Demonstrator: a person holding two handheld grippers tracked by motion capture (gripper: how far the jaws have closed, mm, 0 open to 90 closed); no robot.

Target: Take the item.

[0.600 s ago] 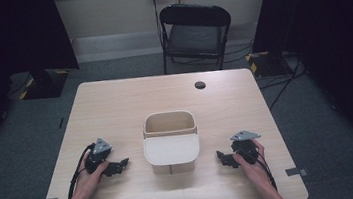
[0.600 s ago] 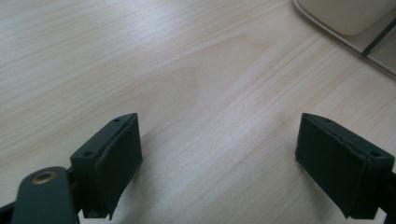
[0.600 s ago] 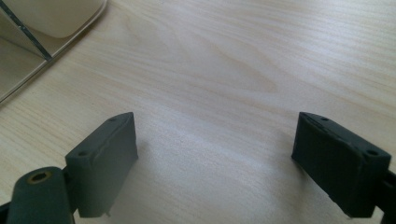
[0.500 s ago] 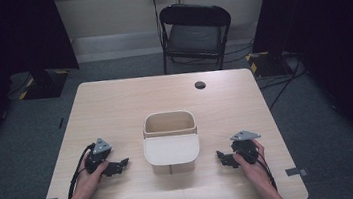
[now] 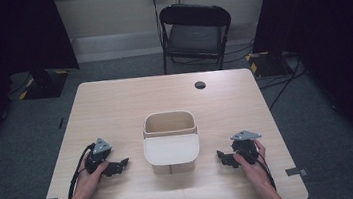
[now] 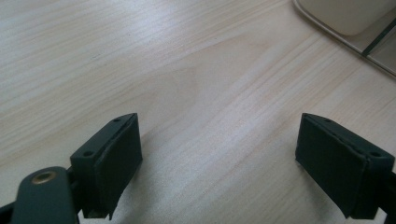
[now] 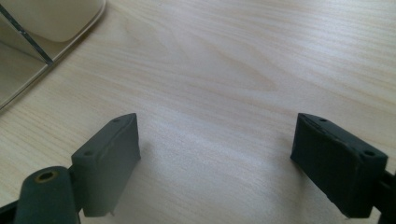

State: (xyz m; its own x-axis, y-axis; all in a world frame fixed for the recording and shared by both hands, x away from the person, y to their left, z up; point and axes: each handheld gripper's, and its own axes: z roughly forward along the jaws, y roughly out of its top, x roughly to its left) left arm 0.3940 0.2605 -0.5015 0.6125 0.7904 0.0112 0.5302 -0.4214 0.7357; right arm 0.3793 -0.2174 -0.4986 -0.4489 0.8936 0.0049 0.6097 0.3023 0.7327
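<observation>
I have both tools resting on the light wooden tabletop [image 5: 115, 106] near its front edge, the left hand-held gripper [image 5: 119, 166] and the right hand-held gripper [image 5: 223, 156] each spread wide and empty. Between them, mid-tabletop, stands the cream plastic bin with its flap-like lid [image 5: 171, 141]. I judge nothing has begun; next I must bring both inward to the bin's sides.

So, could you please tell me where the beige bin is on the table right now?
In the high view the beige bin stands at the middle of the table, toward its near edge, between the left gripper and the right gripper, touching neither.
</observation>
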